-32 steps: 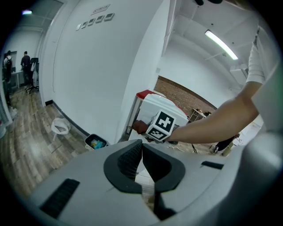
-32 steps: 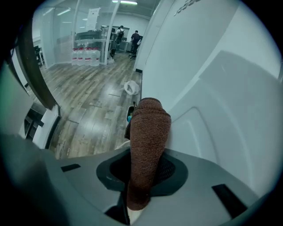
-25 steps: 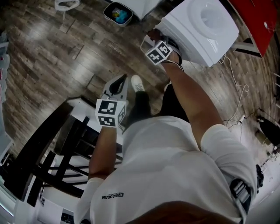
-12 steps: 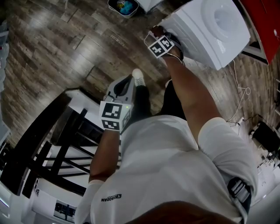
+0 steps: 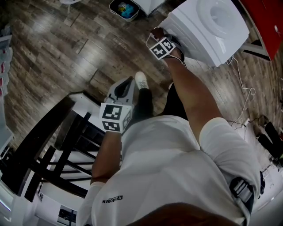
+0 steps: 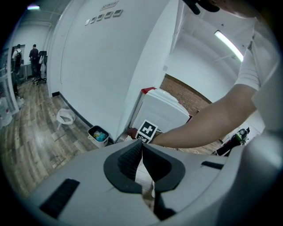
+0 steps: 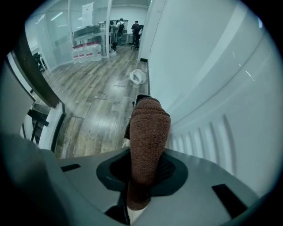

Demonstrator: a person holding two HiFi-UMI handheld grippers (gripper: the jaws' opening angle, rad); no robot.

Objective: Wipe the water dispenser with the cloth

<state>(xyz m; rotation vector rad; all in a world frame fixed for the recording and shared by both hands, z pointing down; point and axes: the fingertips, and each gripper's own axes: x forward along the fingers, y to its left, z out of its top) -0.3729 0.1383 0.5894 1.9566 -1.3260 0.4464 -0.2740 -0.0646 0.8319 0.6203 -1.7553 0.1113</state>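
The water dispenser (image 5: 208, 31) stands white and upright at the top right of the head view, ahead of the person and on the right arm's side. The right gripper (image 7: 147, 170) is up against its near side wall, jaws clamped on the cloth (image 7: 149, 128). This is a brown knit strip that stands out forward between the jaws, its long axis along theirs.

In the right gripper view the dispenser's ribbed side panel fills the right half. The wall thus lies to the right of the cloth and runs alongside it, not square ahead. The cloth's far end looks to be against that panel, though I cannot tell if it presses or only brushes. To wipe, I judge the cloth must be leaned rightward into the wall and drawn along it.

The left gripper (image 6: 141, 161) is held low by the person's waist, well apart from the dispenser, its jaws closed together on nothing. It is the farther one and has no part in this stroke.

Around the dispenser:
- A small bin (image 5: 124, 9) with coloured scraps stands on the wood floor just left of it.
- A white bag (image 7: 138, 76) lies on the floor farther off.
- A thin cable (image 5: 241, 84) trails over the floor on the far side.
- A dark table frame (image 5: 44, 145) stands at lower left, well clear.

Nothing stands between cloth and wall.
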